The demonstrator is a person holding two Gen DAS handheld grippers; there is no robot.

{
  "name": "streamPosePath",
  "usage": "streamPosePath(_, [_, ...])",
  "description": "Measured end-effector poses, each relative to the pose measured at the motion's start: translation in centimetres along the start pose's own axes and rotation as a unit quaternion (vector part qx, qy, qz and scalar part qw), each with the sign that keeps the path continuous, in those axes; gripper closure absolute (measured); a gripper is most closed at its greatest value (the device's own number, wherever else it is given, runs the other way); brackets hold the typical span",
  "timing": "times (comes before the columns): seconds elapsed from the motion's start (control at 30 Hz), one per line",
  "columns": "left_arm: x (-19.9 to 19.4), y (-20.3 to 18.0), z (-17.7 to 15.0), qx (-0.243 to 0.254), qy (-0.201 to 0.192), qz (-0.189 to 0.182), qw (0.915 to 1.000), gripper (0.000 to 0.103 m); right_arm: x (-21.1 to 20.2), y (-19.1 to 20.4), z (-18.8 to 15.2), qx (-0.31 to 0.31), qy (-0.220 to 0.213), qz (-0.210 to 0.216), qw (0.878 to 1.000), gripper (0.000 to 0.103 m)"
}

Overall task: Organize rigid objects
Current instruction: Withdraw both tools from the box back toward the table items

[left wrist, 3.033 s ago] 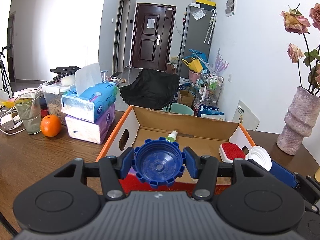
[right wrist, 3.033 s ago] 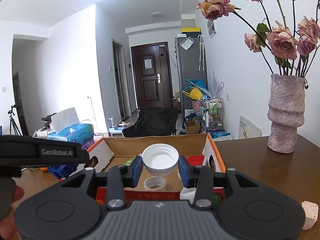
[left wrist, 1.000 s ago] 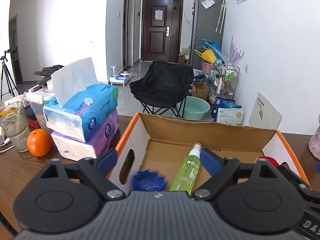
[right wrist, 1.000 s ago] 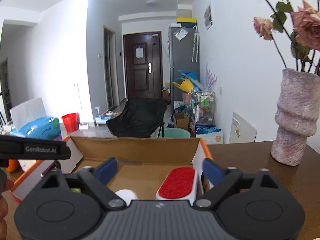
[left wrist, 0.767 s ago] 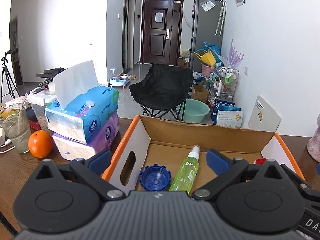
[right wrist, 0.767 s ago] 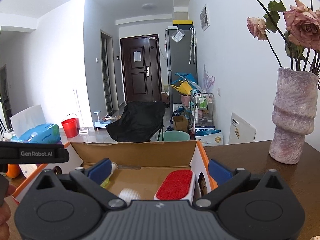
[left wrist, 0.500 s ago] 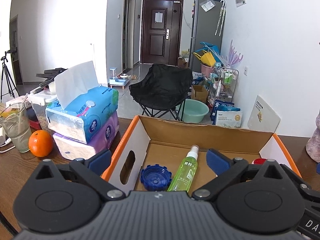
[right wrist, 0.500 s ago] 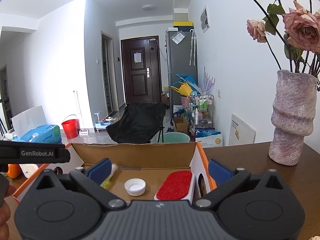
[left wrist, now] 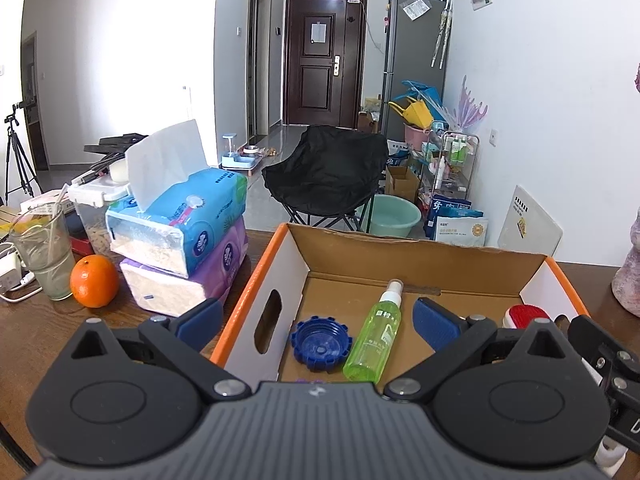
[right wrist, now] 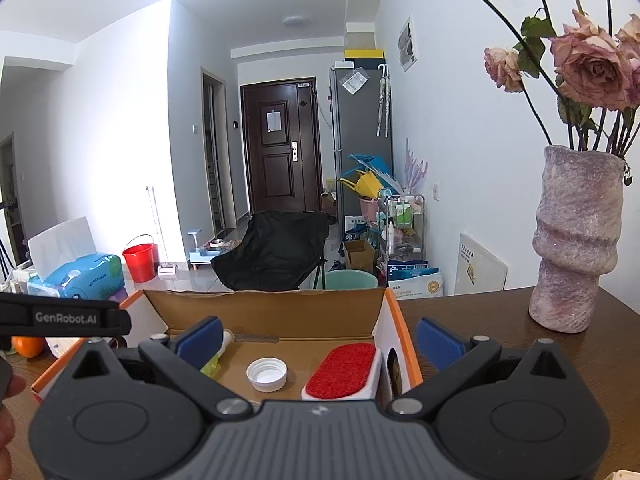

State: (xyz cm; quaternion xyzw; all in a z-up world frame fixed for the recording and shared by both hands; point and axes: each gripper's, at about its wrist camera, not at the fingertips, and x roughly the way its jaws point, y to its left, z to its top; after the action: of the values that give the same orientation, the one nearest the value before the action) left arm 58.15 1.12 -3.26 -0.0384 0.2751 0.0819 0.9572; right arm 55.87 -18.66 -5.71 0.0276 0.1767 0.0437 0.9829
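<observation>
Now, two grippers hover at the cardboard box (left wrist: pixel 420 258), both with fingers spread wide and pinching nothing. The left gripper (left wrist: pixel 318 319) straddles one blue cap (left wrist: pixel 320 345) and one green spray bottle (left wrist: pixel 375 336); both lie side by side on the box floor, between and beyond its fingers, touched by neither. The right gripper (right wrist: pixel 320 341) frames one white cap (right wrist: pixel 266 375) and one red-topped brush (right wrist: pixel 341 372), also resting apart from its pads. "GenRobot.AI" reads on the black bar at the right view's left edge. Beside the box stand two stacked tissue packs (left wrist: pixel 180 236), one orange (left wrist: pixel 94 281), one glass (left wrist: pixel 42 250). Farther right, one vase (right wrist: pixel 576 236) holds dried roses.
</observation>
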Motion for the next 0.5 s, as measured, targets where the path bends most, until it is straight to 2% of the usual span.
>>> streamPosePath(0.5, [-3.5, 1.2, -2.2, -0.003, 0.006, 0.001, 1.0000, 0.000, -4.2, 0.4, -1.0, -0.006, 0.005, 0.011, 1.000, 0.000])
